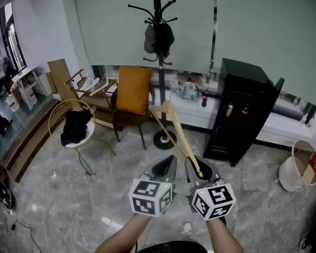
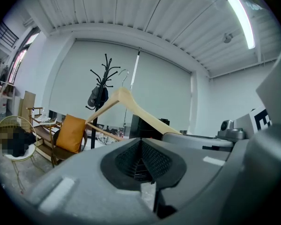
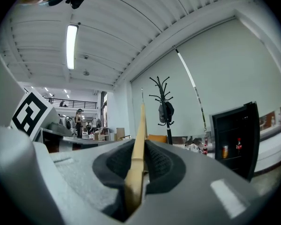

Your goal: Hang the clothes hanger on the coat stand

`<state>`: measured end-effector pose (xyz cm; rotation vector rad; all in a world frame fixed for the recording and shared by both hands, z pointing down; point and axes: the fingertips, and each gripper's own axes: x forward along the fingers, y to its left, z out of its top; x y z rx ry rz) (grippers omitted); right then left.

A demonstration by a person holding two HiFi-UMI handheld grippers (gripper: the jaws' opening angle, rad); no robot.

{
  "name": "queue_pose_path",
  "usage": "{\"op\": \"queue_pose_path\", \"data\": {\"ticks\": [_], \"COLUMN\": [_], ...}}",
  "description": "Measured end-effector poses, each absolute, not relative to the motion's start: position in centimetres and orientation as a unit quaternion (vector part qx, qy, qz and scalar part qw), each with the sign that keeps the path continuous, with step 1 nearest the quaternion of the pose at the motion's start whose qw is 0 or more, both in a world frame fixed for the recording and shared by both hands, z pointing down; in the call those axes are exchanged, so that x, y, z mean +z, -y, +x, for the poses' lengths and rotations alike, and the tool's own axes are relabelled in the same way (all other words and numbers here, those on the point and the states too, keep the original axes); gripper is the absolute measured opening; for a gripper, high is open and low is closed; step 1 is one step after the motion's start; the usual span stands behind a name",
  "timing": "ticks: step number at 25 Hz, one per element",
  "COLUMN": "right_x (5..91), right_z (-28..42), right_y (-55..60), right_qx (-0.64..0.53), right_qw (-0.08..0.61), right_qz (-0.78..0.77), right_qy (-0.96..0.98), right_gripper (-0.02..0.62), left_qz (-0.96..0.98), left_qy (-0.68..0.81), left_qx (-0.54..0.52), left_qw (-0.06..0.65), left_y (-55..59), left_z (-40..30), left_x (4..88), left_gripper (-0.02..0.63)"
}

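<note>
1. At the lower centre of the head view we see the right gripper (image 1: pixel 198 172), its fingers clamped on one arm's end of the wooden clothes hanger (image 1: pixel 178 133). The right gripper view shows the wood wedged between them.
2. Just left of it sits the left gripper (image 1: pixel 165 167). Its own view shows the fingers pressed together with nothing between them.
3. From the right gripper the clothes hanger slants up toward frame centre, held in the air above the marble floor (image 1: pixel 95 204).
4. Farther off, at upper centre, we find the coat stand (image 1: pixel 160 88) with a dark item (image 1: pixel 159 38) hung on it. An orange-cushioned chair (image 1: pixel 132 91) stands to its left and a black cabinet (image 1: pixel 242 109) to its right.
</note>
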<state>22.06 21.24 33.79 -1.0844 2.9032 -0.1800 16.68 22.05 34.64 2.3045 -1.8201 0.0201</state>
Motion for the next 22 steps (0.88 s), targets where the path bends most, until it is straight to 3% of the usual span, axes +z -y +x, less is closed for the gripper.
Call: {"op": "queue_pose_path", "data": {"ticks": [22], "right_x": [34.5], "right_z": [25.9], "right_y": [-4.1], "right_qx": [-0.081], "right_qw": [0.026], "right_qz": [-0.294], "right_qy": [-0.952], "right_gripper": [0.054], "left_qz": [0.743], "left_qy": [0.658], "left_qx": [0.035], "left_qw": [0.115], "left_y": [-5.5], "left_z": [20.7], "left_x": [35.7], "left_gripper": [0.005]}}
